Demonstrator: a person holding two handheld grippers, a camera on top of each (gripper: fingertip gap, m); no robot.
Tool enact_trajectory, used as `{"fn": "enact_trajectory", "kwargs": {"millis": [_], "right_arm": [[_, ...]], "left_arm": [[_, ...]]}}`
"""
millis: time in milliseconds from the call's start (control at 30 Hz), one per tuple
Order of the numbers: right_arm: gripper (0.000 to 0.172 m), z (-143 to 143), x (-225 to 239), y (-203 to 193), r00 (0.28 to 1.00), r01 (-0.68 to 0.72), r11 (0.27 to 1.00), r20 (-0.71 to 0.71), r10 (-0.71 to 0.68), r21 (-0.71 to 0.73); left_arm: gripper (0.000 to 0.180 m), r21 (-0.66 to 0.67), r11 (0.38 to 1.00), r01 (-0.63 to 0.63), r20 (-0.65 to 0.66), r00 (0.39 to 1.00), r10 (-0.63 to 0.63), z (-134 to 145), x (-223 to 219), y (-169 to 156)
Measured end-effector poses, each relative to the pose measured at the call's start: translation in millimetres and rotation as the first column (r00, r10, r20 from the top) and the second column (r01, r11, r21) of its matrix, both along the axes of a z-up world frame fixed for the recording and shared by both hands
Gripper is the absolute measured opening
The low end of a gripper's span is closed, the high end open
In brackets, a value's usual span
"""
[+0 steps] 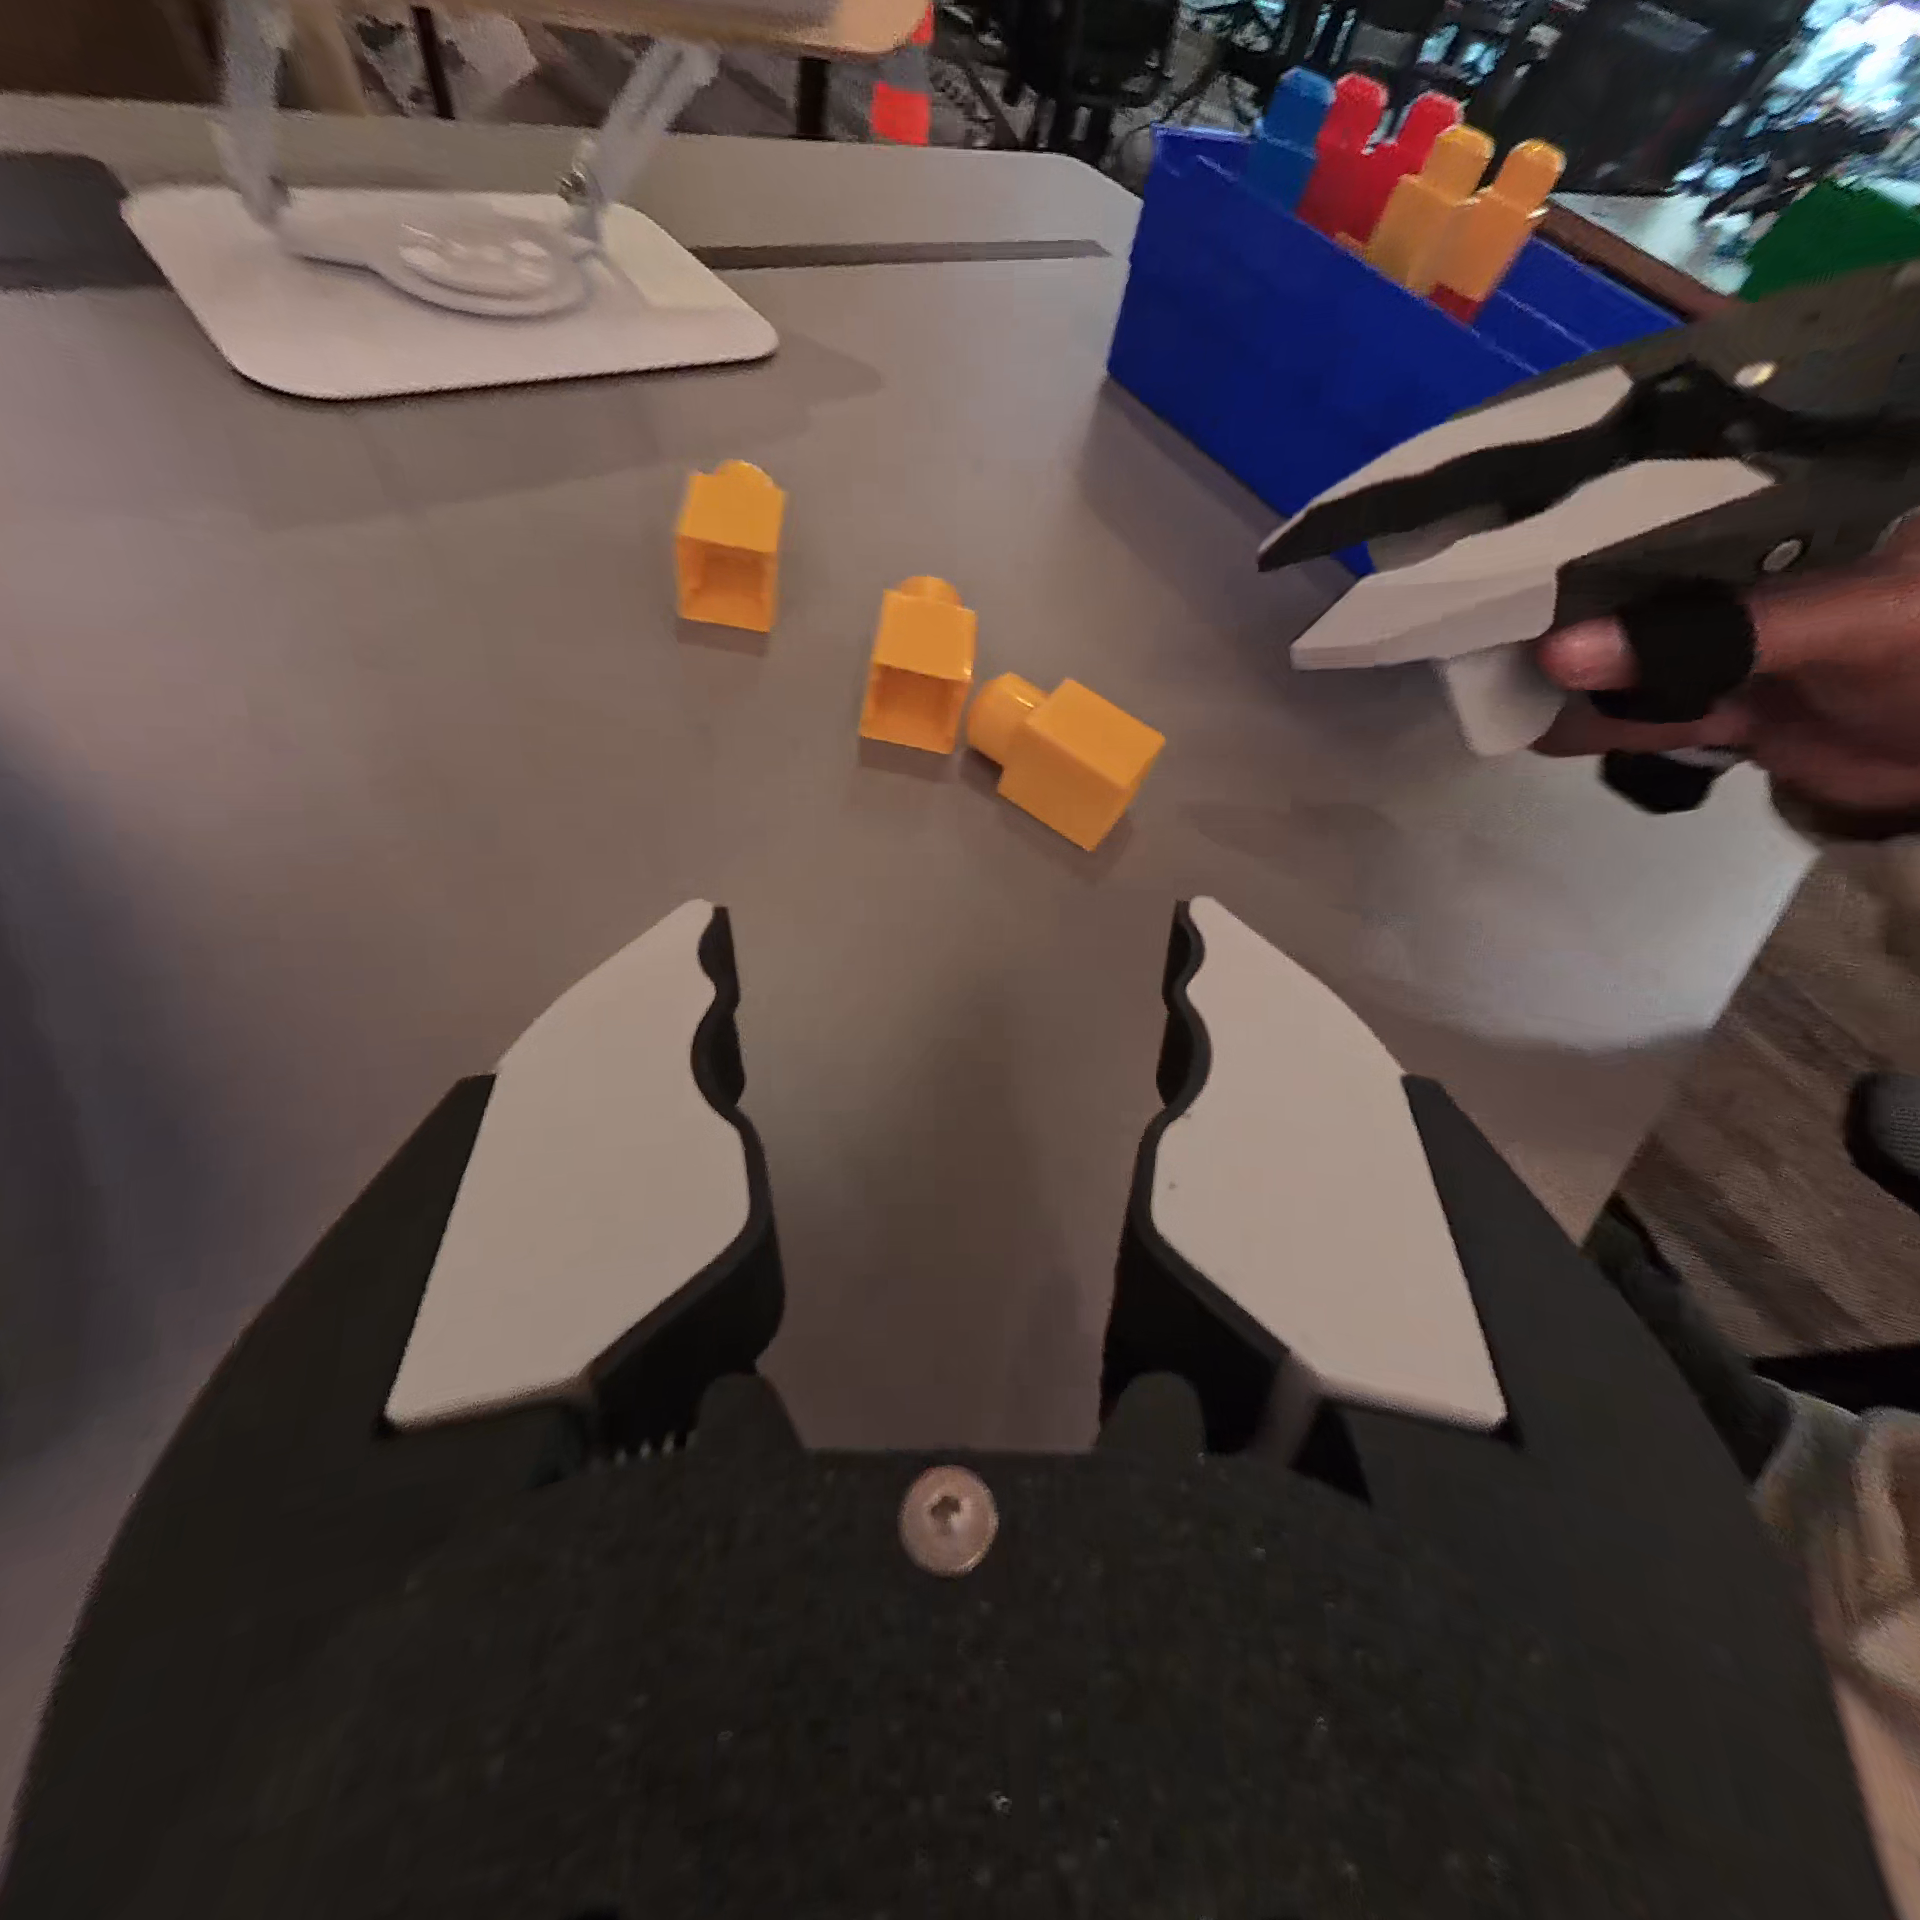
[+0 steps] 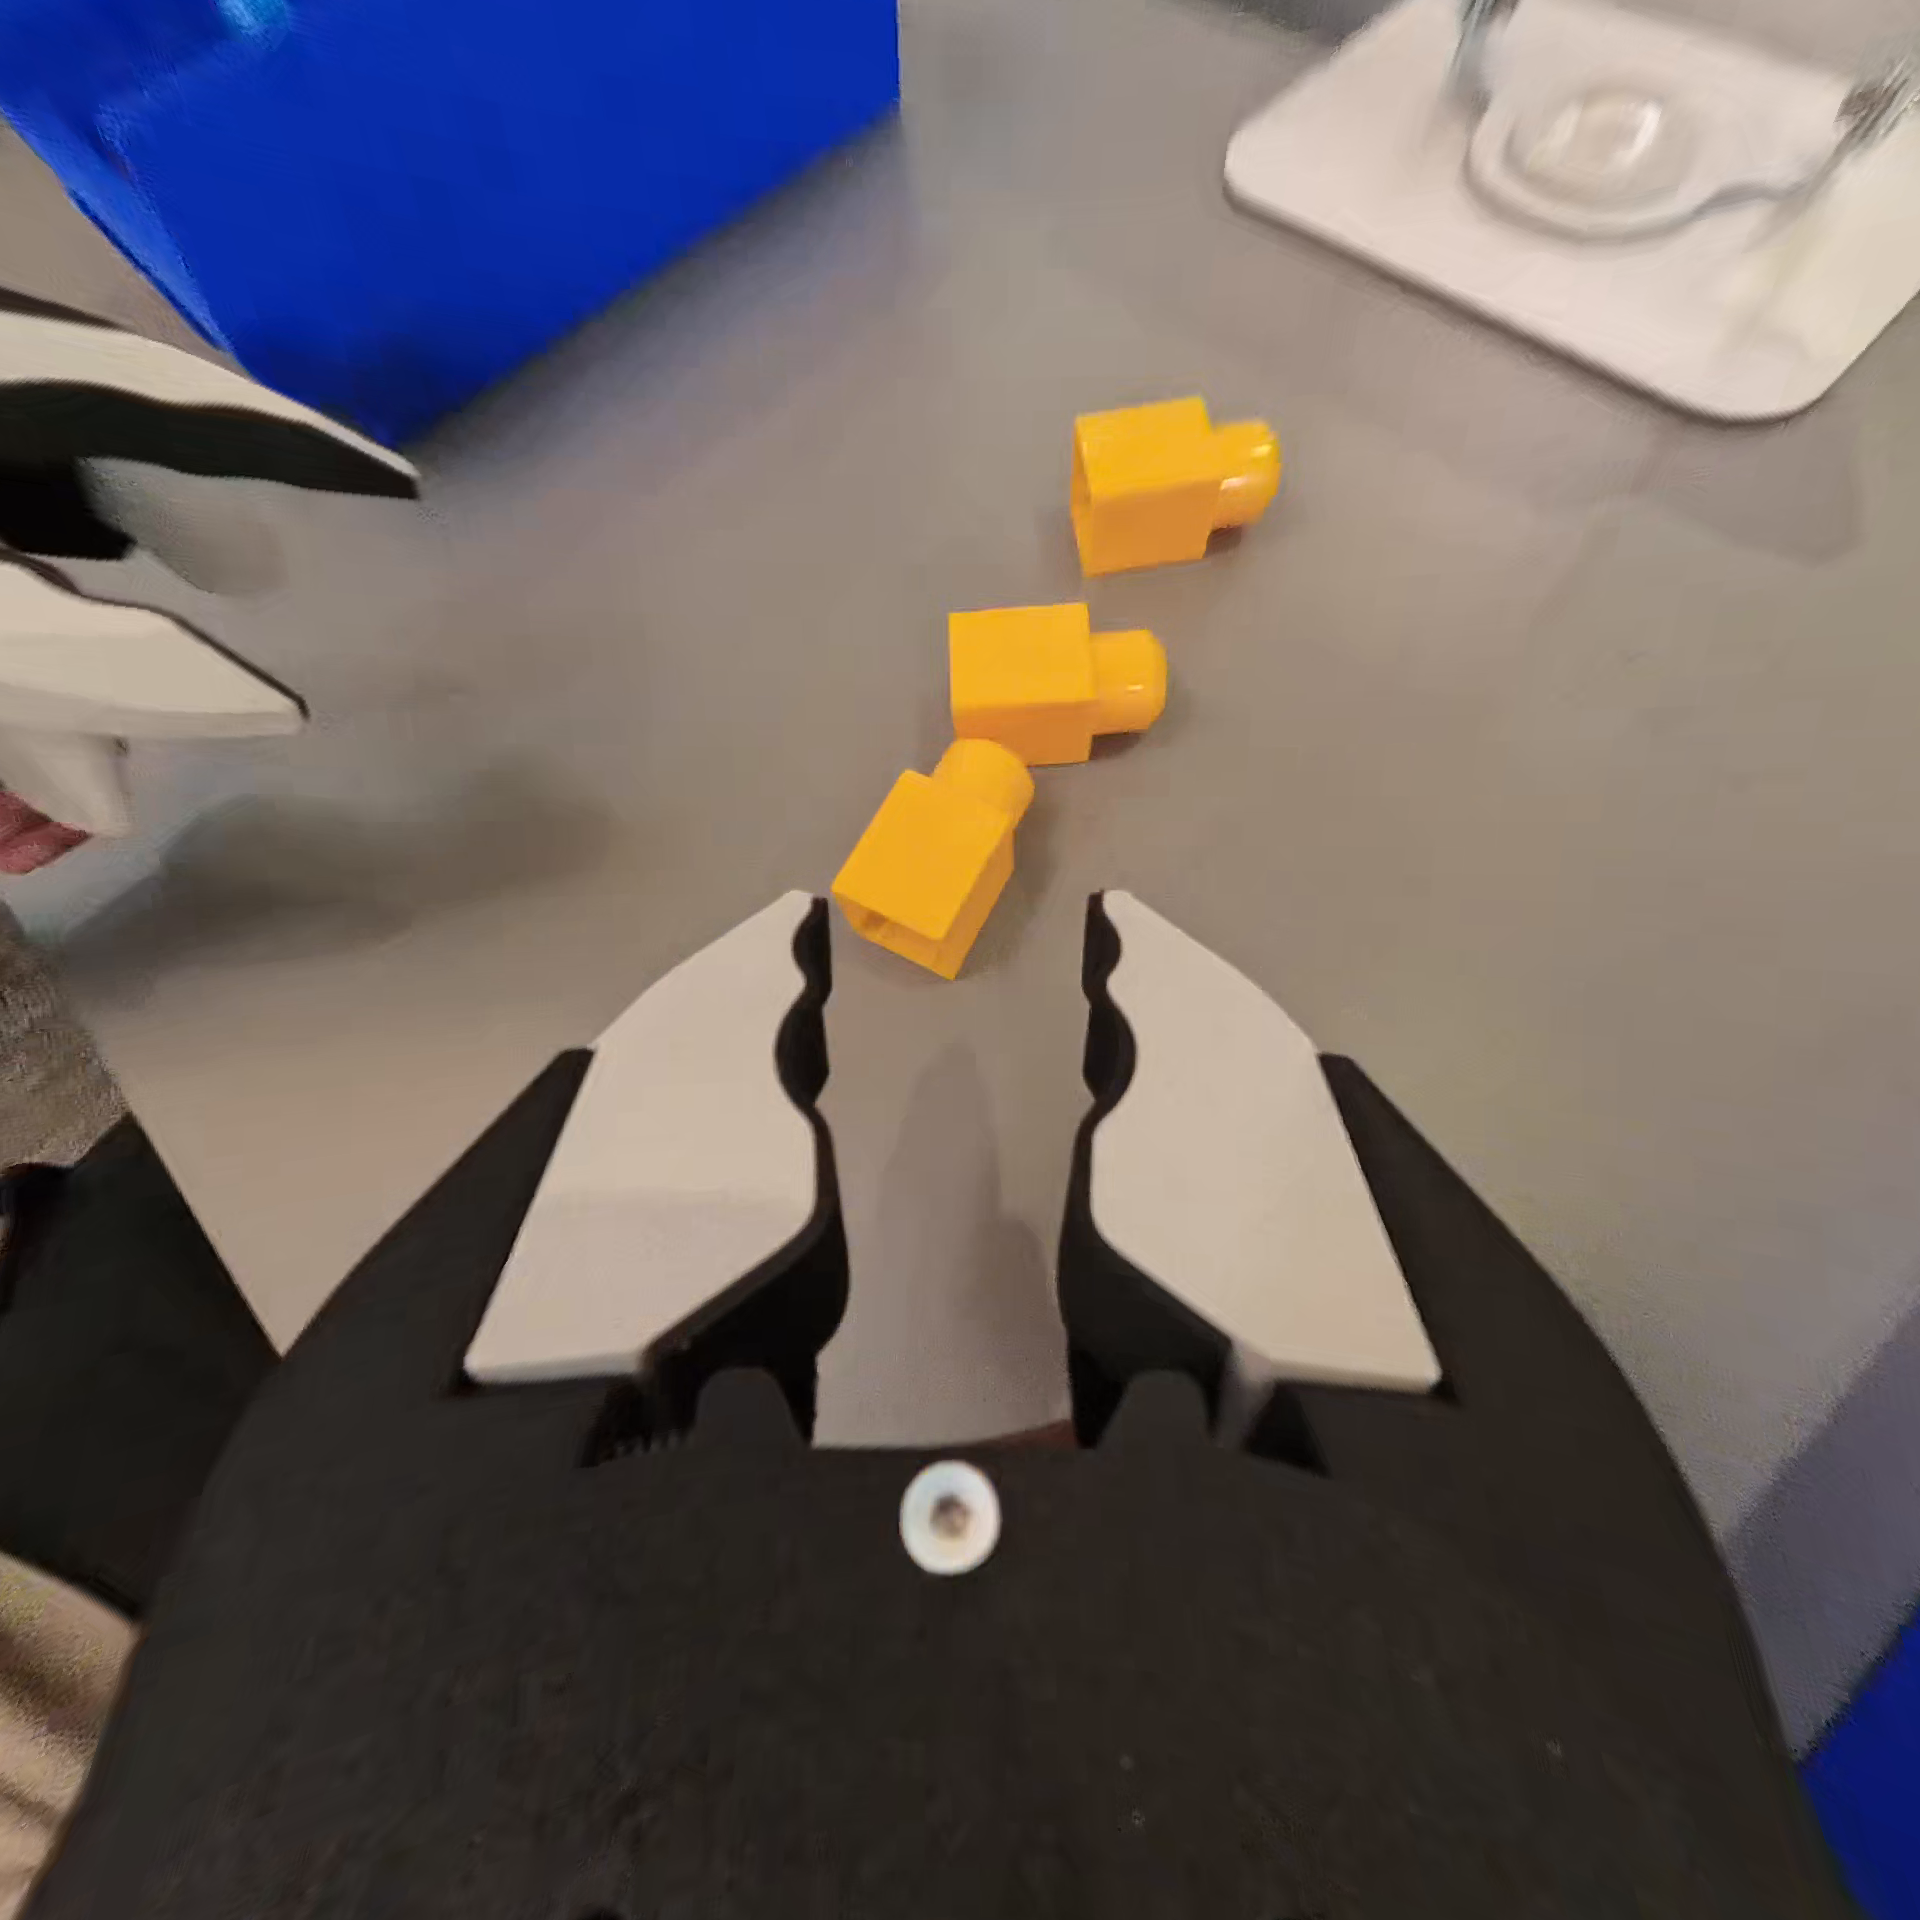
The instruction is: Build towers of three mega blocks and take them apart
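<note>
Three yellow mega blocks lie apart on their sides on the grey table (image 1: 416,727). In the left wrist view they are a far-left one (image 1: 730,551), a middle one (image 1: 920,670) and a right one (image 1: 1075,758). My left gripper (image 1: 951,914) is wide open and empty, some way short of them. My right gripper (image 2: 956,902) is open and empty; the nearest block (image 2: 935,883) lies on the table just ahead of its fingertips, and I see no pad pressing on it. The middle block (image 2: 1023,681) and the far block (image 2: 1148,499) lie beyond. Each gripper also shows in the other view, the right (image 1: 1283,608) and the left (image 2: 358,597), both with jaws apart.
A blue bin (image 1: 1247,343) stands at the table's far right with blue, red and yellow blocks (image 1: 1403,187) standing in it; it also shows in the right wrist view (image 2: 468,208). A white base plate with a stand (image 1: 447,301) sits at the back left. A hand holds the right gripper.
</note>
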State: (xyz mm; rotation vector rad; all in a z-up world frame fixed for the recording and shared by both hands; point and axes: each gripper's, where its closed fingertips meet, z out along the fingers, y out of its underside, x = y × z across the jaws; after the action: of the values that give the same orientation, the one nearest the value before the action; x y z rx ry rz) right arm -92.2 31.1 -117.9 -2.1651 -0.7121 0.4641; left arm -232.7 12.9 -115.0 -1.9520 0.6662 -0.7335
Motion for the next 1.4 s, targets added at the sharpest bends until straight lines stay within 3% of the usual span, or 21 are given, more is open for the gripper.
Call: {"fn": "enact_trajectory", "kwargs": {"millis": [167,333,433,600,900,1067,1167,1267,1400], "right_arm": [[0.04,-1,-31,19,0.994,0.083,0.967,0.084,-0.065,-0.241],[0.04,-34,-35,26,0.951,0.228,0.896,0.286,-0.12,-0.38],[0.04,-48,-28,26,0.913,0.304,0.87,0.379,-0.149,-0.388],[0.041,-59,-36,27,0.904,0.337,0.848,0.393,-0.17,-0.41],[0.037,-68,-30,13,0.897,0.324,0.808,0.43,-0.098,-0.492],[0.037,-28,-23,24,0.931,0.135,0.949,0.364,-0.024,-0.284],[0.037,0,-9,16,0.959,0.029,0.998,0.284,-0.01,-0.062],[0.037,13,12,-2,0.98,-0.013,0.985,0.196,-0.021,0.17],[0.036,14,35,-22,0.999,0.027,0.931,0.026,-0.04,0.364]], "left_arm": [[0.073,0.016,0.997,-0.069,-0.106,0.992,0.07,-1,-14,2],[0.074,0.034,0.99,-0.137,-0.183,0.973,0.141,1,-28,4],[0.073,0.064,0.988,-0.142,-0.192,0.97,0.152,8,-30,1],[0.073,0.108,0.987,-0.119,-0.203,0.969,0.139,18,-24,-4],[0.075,0.075,0.994,-0.074,-0.263,0.96,0.091,2,-11,-10],[0.074,0.05,0.998,-0.045,-0.295,0.954,0.058,-6,-6,-14],[0.072,-0.011,1.0,-0.001,-0.279,0.96,-0.002,-11,3,-21],[0.068,-0.066,0.997,0.037,-0.288,0.956,-0.055,-15,15,-21],[0.065,-0.075,0.996,0.038,-0.418,0.906,-0.066,-17,32,4]]}}
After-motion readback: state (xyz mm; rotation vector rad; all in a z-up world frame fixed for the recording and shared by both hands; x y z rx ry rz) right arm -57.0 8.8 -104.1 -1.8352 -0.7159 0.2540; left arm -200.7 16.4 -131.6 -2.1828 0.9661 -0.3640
